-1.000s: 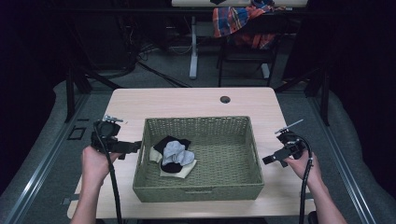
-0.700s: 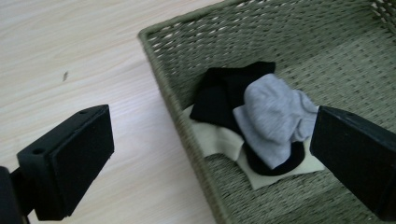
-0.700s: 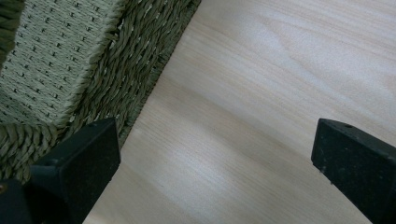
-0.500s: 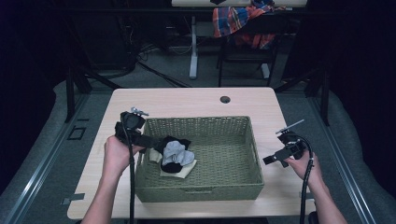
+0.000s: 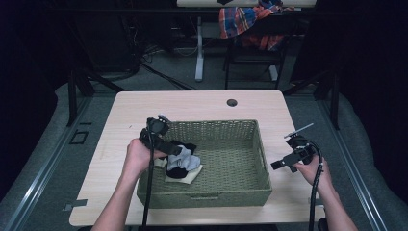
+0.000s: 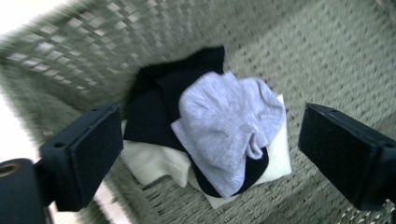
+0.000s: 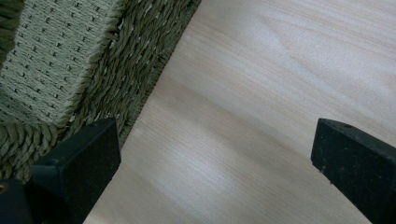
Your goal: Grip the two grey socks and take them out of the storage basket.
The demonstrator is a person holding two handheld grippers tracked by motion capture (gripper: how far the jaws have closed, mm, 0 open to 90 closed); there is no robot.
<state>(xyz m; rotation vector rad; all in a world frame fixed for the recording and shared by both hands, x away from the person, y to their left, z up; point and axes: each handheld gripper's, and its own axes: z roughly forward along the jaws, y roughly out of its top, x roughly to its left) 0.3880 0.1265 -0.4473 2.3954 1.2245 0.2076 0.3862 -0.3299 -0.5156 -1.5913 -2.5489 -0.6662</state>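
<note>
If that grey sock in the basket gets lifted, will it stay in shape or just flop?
The grey sock looks like soft, crumpled knit, so it will probably droop. It seems light. Lying on the black socks and white cloth, it might drag one along.

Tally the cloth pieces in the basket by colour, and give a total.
Grey sock: 1
Black piece: 1, as far as the pile shows
Cream piece: 1
Total: 3, all piled at the left end of the basket.
</note>
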